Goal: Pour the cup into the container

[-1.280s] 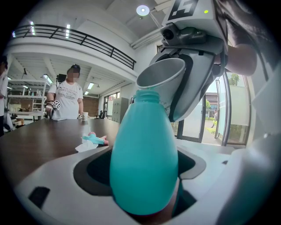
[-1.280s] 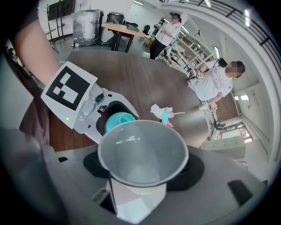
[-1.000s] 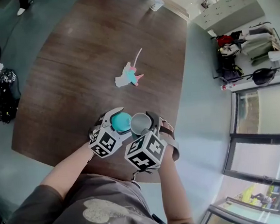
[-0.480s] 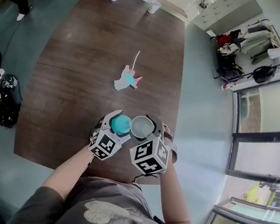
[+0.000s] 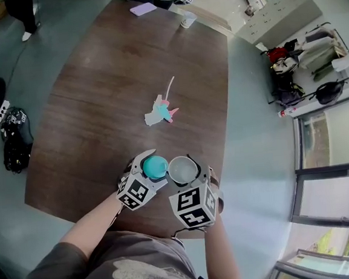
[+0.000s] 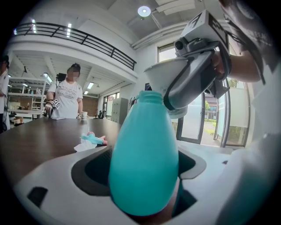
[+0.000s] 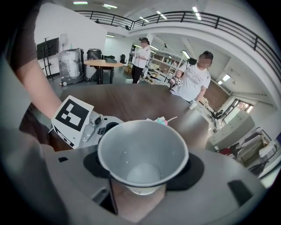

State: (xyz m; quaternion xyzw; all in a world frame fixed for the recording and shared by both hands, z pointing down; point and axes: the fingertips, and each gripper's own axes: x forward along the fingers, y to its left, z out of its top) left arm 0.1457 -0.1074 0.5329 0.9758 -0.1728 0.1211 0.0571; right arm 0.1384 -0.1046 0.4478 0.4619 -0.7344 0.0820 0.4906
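Above worktop's (image 5: 98, 100) near edge, holding teal container (image 5: 155, 165) clenched in left gripper's (image 5: 148, 171) jaws and grey cup (image 5: 182, 168) grasped in right gripper's (image 5: 187, 176) jaws, cup's rim just beside container's mouth.

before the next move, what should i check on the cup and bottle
1. Left gripper grips the bottle: ok, jaws closed on its belly.
2. Right gripper grips the cup: ok, jaws closed on it.
3. Bottle upright: ok.
4. Cup rim near the bottle mouth: ok, beside it and slightly above.
5. Something left in the cup: cannot tell, the bottom looks bare.
6. Toy out of the way: ok, farther up the table.
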